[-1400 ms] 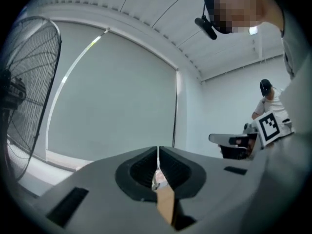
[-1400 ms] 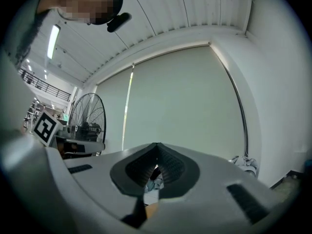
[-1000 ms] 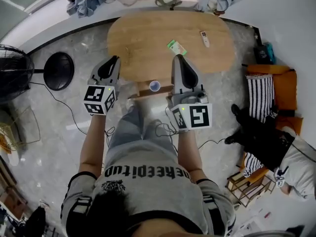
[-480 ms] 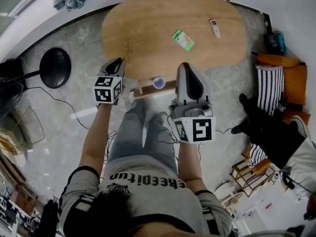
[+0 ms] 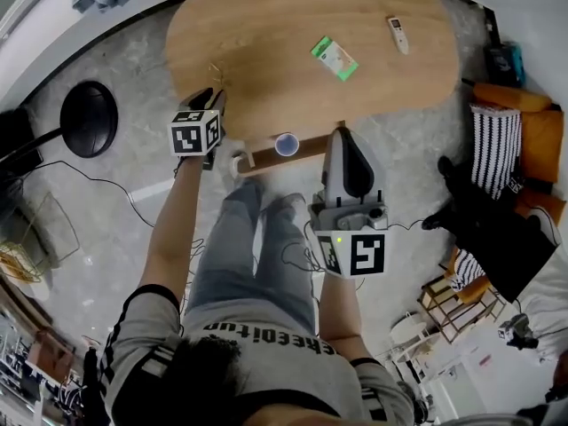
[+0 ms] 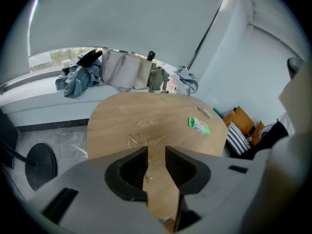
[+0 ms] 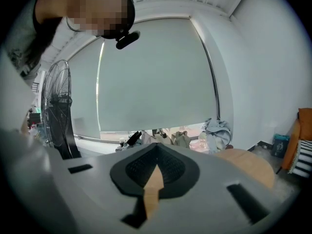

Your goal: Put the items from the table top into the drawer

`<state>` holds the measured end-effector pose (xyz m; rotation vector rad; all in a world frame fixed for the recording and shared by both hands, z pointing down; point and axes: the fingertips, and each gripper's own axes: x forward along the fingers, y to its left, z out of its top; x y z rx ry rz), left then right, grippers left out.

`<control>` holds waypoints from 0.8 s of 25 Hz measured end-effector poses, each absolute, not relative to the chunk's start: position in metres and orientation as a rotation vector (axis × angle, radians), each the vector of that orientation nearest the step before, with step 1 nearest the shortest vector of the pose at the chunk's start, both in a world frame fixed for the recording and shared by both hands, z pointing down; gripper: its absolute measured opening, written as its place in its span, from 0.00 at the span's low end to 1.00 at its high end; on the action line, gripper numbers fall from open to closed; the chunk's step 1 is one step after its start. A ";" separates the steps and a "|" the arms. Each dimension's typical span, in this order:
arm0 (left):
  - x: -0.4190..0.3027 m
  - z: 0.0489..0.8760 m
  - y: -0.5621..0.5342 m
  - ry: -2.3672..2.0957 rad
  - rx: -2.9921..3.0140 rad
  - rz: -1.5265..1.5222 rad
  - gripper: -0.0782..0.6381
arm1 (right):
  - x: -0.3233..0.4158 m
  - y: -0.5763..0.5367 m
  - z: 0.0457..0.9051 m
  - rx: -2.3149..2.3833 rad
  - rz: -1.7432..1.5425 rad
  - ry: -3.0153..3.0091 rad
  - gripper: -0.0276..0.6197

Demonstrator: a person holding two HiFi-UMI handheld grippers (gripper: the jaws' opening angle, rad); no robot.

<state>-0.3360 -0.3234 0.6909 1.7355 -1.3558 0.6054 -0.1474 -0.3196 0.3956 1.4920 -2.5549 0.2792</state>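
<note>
**Packet and remote on the bench, drawer half hidden**

The packet (image 5: 335,58) and remote (image 5: 398,35) lie apart on the bench (image 5: 257,43), their print too small to read. The bench edge hides most of the drawer (image 5: 263,158). The left hand-held gripper (image 6: 156,152), its jaws just opening, holds nothing. The right hand-held gripper (image 7: 157,147) is pressed together.

Soft, even daylight comes through the pale window blind (image 7: 156,77), bright and flat. Shadows on the desk (image 5: 266,51) are faint and diffuse. Every view bows strongly toward its edges, with dark rounded corners; the nearest foreground looks soft, slightly out of focus.
</note>
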 end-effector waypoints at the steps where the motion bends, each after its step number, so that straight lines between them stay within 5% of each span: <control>1: -0.336 0.699 -0.326 -1.356 1.721 0.614 0.23 | -0.145 -0.319 0.400 1.495 0.285 -2.546 0.05; 20: -0.333 0.798 -0.338 -1.326 1.565 0.776 0.31 | -0.135 -0.309 0.455 1.484 0.365 -2.484 0.05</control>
